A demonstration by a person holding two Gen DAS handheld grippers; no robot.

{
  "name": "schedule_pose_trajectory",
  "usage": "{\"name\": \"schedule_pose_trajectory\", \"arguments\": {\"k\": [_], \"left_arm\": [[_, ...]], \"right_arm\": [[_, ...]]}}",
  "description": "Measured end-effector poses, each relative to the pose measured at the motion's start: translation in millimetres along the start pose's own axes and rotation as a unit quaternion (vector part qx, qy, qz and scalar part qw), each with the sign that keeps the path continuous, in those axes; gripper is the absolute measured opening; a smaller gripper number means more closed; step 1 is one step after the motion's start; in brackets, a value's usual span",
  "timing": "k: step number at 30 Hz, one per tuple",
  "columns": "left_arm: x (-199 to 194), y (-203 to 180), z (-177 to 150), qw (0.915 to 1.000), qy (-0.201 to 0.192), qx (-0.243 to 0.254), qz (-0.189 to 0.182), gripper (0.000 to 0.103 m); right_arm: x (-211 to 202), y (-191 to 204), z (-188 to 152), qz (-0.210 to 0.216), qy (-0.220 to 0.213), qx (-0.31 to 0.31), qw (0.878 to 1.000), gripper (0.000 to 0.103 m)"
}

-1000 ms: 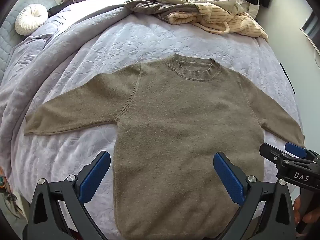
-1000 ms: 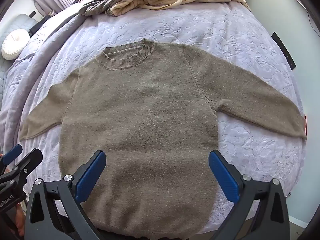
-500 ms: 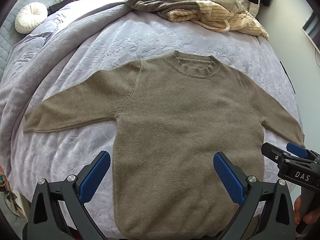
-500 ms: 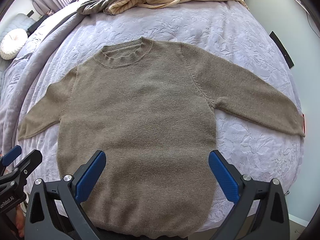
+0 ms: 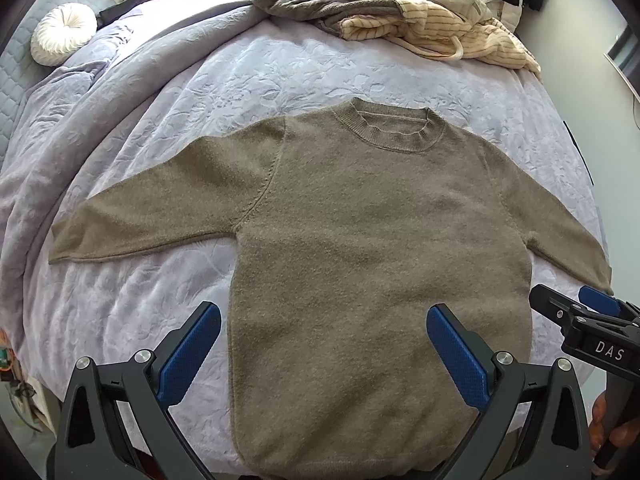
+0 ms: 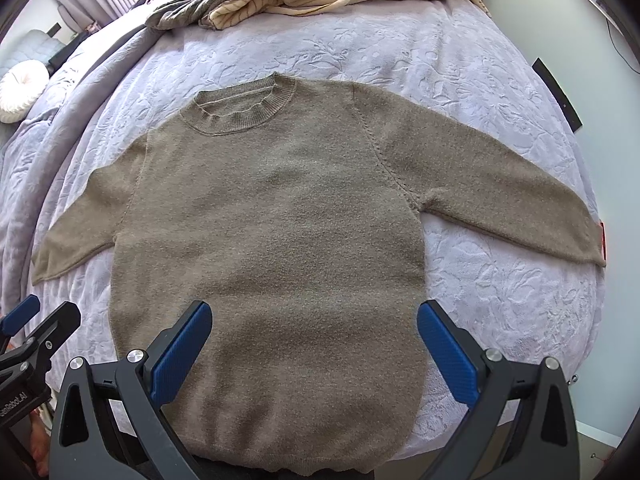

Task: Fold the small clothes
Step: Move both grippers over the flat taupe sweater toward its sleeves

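An olive-brown knit sweater (image 5: 372, 248) lies flat on the lavender bedspread (image 5: 248, 76), front up, collar away from me, both sleeves spread out sideways. It also shows in the right wrist view (image 6: 276, 232). My left gripper (image 5: 324, 344) is open and empty, hovering above the sweater's lower left body. My right gripper (image 6: 314, 342) is open and empty above the lower body near the hem. The right gripper also shows at the right edge of the left wrist view (image 5: 580, 312).
A heap of other clothes (image 5: 404, 12), striped cream and grey, lies at the far end of the bed. A round white cushion (image 5: 64, 32) sits at the far left. The bed's near edge runs just under the sweater's hem. A wall stands to the right.
Both grippers have drawn back slightly toward the near edge of the bed, so more of the hem shows. The sweater has not moved and both grippers stay open.
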State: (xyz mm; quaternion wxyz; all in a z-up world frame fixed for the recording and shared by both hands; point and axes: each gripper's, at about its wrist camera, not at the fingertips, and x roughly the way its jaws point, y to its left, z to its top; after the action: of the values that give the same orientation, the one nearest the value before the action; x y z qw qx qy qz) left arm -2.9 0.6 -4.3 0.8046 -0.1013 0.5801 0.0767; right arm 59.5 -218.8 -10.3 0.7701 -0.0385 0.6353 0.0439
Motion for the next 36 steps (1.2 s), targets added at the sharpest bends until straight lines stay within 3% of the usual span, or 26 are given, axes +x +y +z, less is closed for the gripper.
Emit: {"name": "schedule_pose_trajectory", "arguments": {"k": [36], "left_arm": [[21, 37, -14, 0.9984, 0.024, -0.048, -0.019, 0.103]], "right_arm": [[6, 32, -11, -0.023, 0.024, -0.032, 0.999, 0.102]]}}
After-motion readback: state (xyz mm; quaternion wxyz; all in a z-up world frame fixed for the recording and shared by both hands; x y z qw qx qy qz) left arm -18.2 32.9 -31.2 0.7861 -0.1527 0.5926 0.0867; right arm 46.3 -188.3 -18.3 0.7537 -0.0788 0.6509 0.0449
